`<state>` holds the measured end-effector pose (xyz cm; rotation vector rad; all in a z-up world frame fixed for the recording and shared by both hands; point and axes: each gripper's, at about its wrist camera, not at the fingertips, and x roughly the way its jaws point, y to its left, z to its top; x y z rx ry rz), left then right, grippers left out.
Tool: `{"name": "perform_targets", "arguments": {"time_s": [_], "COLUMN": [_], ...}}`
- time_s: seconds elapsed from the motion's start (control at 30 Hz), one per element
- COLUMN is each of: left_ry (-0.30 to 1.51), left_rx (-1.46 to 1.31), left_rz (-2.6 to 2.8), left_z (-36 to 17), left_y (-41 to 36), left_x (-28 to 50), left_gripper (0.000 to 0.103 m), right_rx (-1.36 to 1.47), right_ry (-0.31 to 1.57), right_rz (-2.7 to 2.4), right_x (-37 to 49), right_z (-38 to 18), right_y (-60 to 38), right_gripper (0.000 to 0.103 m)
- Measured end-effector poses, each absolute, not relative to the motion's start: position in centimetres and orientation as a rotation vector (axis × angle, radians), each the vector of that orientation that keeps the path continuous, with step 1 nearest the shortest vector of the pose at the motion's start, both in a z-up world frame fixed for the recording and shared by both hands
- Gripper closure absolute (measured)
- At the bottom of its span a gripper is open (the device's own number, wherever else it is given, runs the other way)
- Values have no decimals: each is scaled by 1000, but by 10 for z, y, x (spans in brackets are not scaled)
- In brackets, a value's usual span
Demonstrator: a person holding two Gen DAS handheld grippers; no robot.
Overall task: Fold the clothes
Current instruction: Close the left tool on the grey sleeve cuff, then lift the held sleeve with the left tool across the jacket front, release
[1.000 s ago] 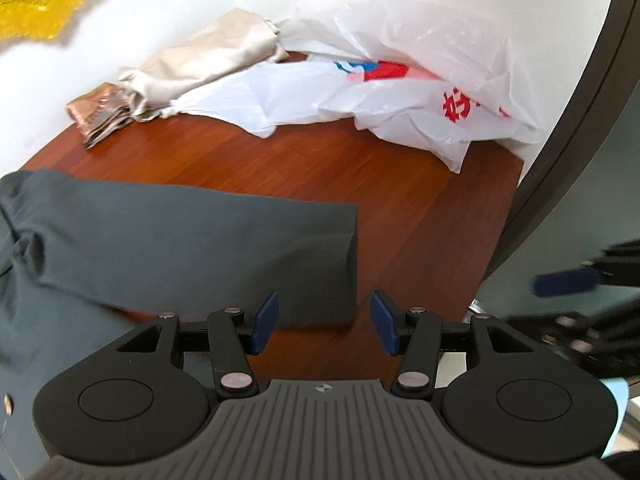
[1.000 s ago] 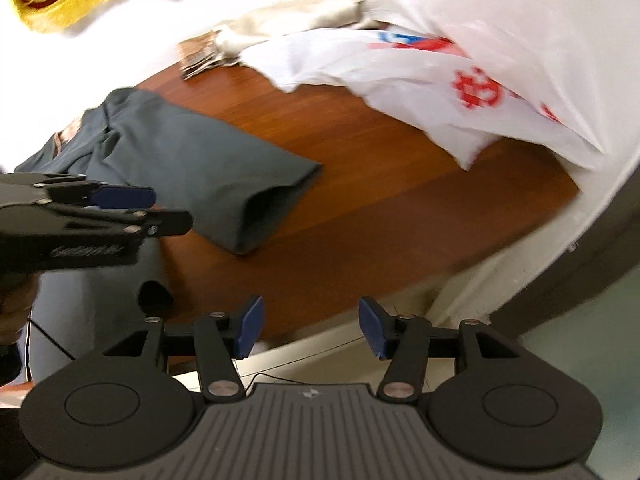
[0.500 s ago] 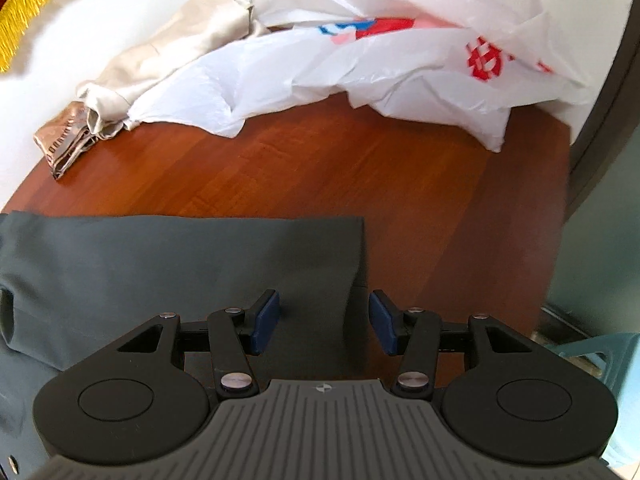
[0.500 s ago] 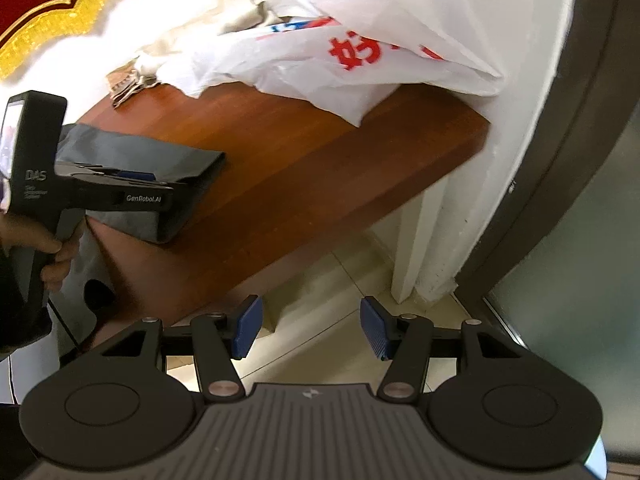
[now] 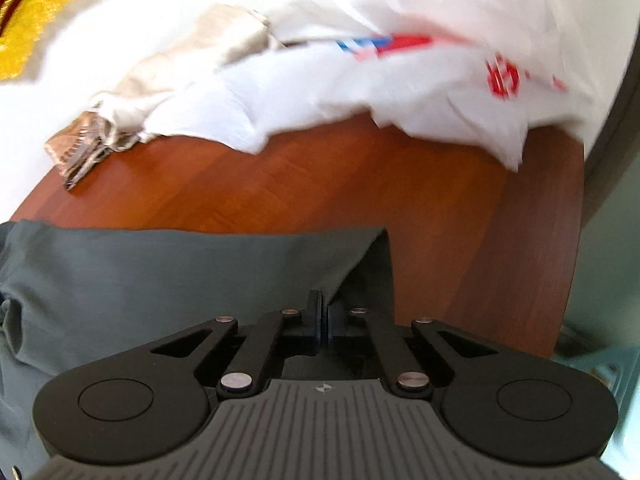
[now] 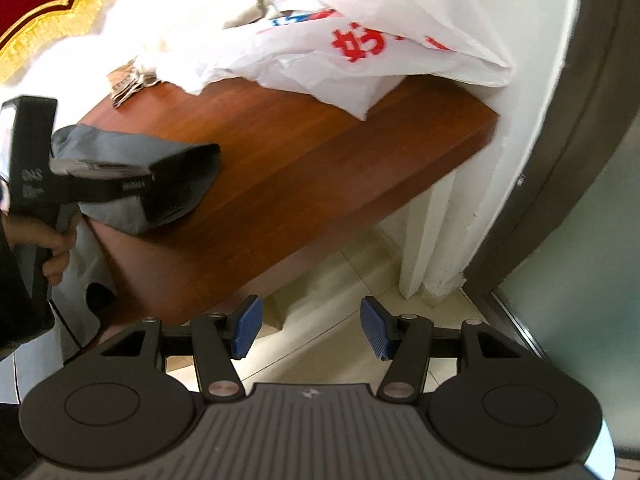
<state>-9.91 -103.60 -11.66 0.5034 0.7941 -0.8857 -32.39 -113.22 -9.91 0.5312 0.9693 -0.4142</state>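
A dark grey garment (image 5: 160,272) lies on the left part of the red-brown wooden table (image 5: 320,184), its end reaching the table's middle. My left gripper (image 5: 322,312) is shut on the garment's near end, and the cloth rises in a small ridge to the pinched pads. The right wrist view shows that gripper (image 6: 150,184) from the side, held by a hand (image 6: 52,248), low over the garment (image 6: 180,196). My right gripper (image 6: 308,328) stands open and holds nothing, off the table's front edge above the tiled floor (image 6: 340,272).
A crumpled white plastic bag (image 5: 360,92) with red print fills the table's back. A beige cloth (image 5: 192,64) and a brown patterned piece (image 5: 76,152) lie at the back left. A white wall and a dark door frame (image 6: 580,120) stand to the right.
My left gripper has come down onto the garment's end and its jaws have closed on the cloth. The right gripper has swung out past the table's front edge and stays open.
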Motion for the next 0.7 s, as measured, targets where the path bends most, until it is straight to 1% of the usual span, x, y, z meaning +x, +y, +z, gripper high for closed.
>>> {"name": "perform_targets", "arguments": {"time_s": [0.3,0.43,0.7], "left_ry": [873,868,803], "left_rx": [204,137,43], "left_rz": [-791,-752,-613], "left_z": [-64,-44,-4], "left_y": [-979,-956,-893], "left_x": [-57,-46,-16], "left_gripper": [100,100,100], "right_rx": [448,404,333], "right_ry": [994,997,996], "right_rz": [-220,-116,53], "right_x": [-267,-237,-190], "right_z": [-98,-95,-90], "right_y": [-1104,-1083,-1040], "right_gripper": [42,42,42]}}
